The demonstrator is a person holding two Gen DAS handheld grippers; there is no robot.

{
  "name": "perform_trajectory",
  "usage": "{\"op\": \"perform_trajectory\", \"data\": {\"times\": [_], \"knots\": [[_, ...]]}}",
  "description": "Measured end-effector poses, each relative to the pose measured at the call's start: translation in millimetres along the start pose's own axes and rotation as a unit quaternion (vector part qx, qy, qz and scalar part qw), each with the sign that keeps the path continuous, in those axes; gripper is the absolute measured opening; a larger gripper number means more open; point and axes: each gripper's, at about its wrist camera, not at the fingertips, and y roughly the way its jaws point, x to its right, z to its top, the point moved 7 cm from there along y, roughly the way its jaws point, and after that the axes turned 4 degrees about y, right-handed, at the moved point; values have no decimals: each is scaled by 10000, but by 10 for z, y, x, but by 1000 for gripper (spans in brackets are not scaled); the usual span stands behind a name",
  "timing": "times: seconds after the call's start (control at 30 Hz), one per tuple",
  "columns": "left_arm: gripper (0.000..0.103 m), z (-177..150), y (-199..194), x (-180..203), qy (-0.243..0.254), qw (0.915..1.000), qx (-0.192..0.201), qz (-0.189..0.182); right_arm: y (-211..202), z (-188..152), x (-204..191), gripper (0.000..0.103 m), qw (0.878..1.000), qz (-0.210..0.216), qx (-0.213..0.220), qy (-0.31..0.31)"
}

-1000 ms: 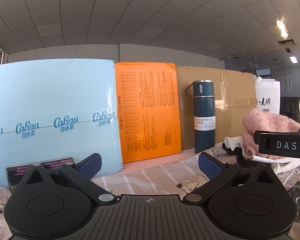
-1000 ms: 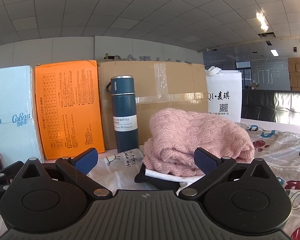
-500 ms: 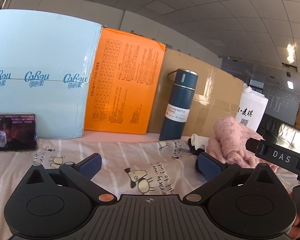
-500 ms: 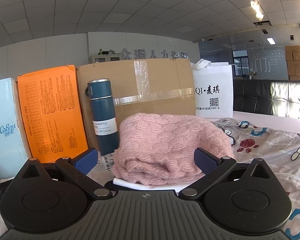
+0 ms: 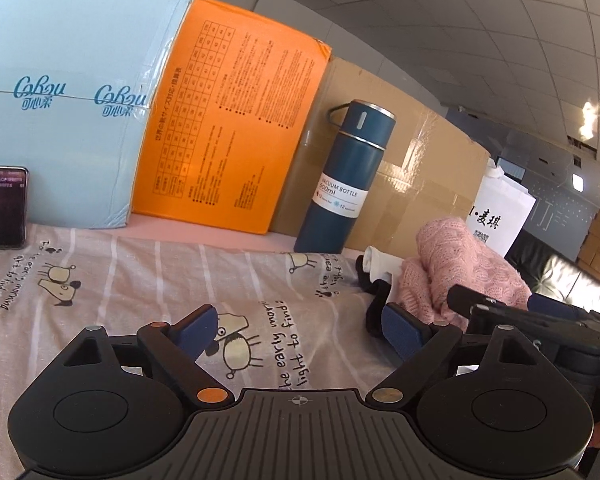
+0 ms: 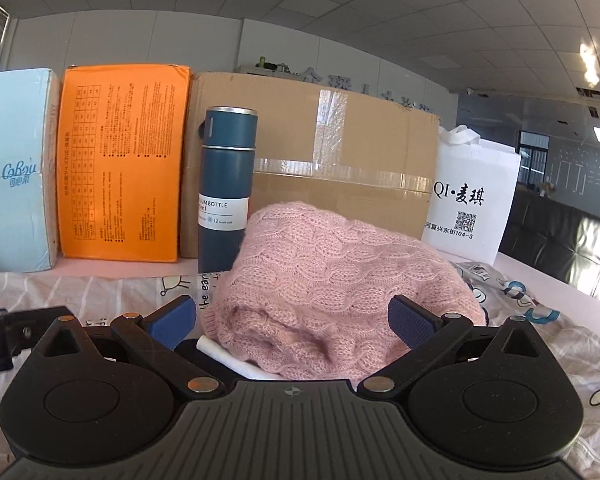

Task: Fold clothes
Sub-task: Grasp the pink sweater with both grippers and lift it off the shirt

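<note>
Right wrist view: right gripper spread wide, empty, facing pink cable-knit sweater piled on white and black garments. Left wrist view alone held phone; left gripper spread, empty over dog-print bedsheet. Since earlier frames, left camera had tilted downward. Beyond: blue vacuum bottle, orange box, cardboard carton, white bag.

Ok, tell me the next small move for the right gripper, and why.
Probably ease the right gripper forward and close on the pink sweater. Its jaws stand open and empty with the bunched sweater right ahead, on top of the white garment, not yet laid out for folding.
</note>
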Motion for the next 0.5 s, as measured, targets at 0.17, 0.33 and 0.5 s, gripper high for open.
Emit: {"op": "perform_trajectory", "data": {"times": [0.17,0.33,0.5], "knots": [[89,-7,48,-14,7,10000,-29,61,184,49,-46,103,9997,-237,9,55],[76,-12,164,50,111,9999,-95,29,394,-16,31,98,9989,-407,-140,175],[72,19,321,193,176,9996,-68,-219,422,-135,230,39,9969,-174,-132,761]]}}
